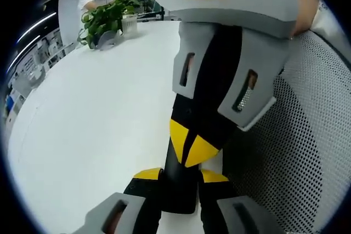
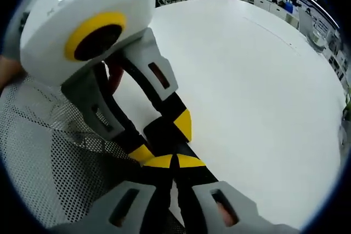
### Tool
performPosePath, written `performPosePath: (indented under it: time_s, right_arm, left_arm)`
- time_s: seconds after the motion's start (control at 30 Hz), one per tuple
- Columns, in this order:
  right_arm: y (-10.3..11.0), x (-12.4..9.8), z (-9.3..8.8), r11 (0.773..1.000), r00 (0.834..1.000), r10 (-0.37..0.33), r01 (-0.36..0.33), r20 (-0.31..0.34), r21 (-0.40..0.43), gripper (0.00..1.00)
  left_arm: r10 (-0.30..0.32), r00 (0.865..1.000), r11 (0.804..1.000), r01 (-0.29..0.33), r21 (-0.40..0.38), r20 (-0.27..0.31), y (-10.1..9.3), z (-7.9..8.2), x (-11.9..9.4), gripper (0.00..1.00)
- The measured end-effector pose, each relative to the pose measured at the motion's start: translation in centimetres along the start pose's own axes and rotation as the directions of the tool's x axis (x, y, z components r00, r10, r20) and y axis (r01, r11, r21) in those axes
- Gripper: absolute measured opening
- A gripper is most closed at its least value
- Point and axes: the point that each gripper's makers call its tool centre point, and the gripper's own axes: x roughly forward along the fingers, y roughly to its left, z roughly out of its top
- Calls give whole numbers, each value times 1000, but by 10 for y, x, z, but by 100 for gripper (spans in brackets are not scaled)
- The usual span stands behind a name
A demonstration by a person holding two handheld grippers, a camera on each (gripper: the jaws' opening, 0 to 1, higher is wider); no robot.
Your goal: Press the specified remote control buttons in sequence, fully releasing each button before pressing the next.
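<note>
So far the white table (image 1: 93, 124) lies bare, with a perforated mat (image 1: 307, 152) at its edge and a potted plant (image 1: 107, 20) at the far end; I see no remote control, so every press looks still to do. Both claws, left (image 2: 159, 143) and right (image 1: 189, 152), are clenched on nothing, their tips crossed.

The left gripper (image 1: 178, 193) is seen at the bottom centre of the left gripper view, its black, yellow-tipped jaws brought together. The right gripper (image 1: 189, 149) is met there, reaching down from the upper right, tips against tips.

In the right gripper view, the right gripper (image 2: 174, 171) rises from the bottom with jaws closed, and the left gripper (image 2: 164, 138) is angled in from the upper left, touching it.
</note>
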Motion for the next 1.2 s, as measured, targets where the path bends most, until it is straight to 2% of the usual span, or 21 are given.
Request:
performPosePath:
  time_s: [0.27,1.2]
  right_arm:
    - [3,-2,4,1000,1000,7,-7,13,-1,0]
    - [-10,-9,10,998,998,-16,13,58,58,0]
  left_arm:
    - [-1,1000,1000,1,-1,1,0,1,0,25]
    - [0,1000,1000,0,1,-1,-1,1,-1,25]
